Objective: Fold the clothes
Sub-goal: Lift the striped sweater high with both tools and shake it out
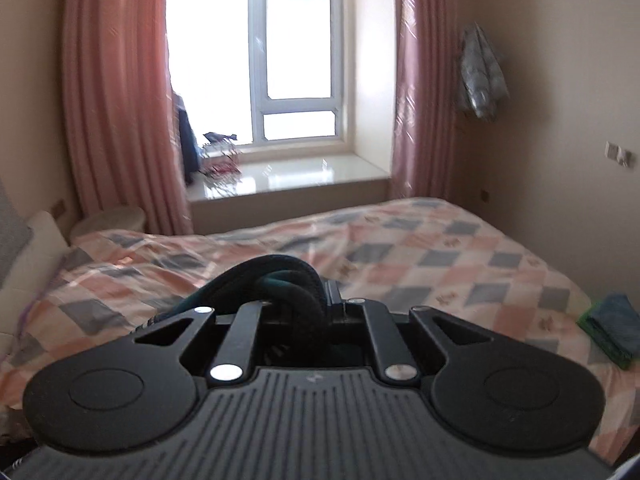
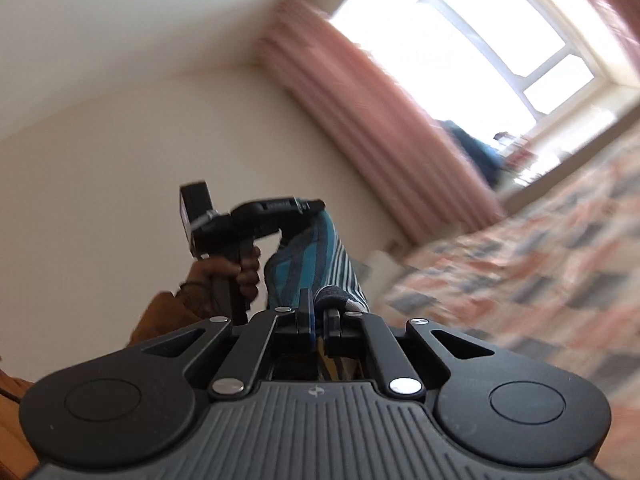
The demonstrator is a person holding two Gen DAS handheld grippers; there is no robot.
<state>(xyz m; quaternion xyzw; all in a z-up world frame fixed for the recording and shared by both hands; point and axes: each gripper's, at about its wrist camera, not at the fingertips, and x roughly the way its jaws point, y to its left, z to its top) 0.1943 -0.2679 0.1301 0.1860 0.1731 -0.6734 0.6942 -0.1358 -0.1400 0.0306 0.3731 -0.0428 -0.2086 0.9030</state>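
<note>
One striped garment (image 2: 316, 256) centre frame, two grippers (image 2: 318, 320) (image 2: 280, 208), one hand (image 2: 228, 276), one bed (image 1: 440, 248), one window (image 1: 280, 60), two pink curtains (image 1: 112, 92), one folded pile (image 1: 612, 324) at right.

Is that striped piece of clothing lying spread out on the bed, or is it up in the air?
Up in the air. The striped garment hangs bunched between the left gripper and right gripper, off the bed.
</note>
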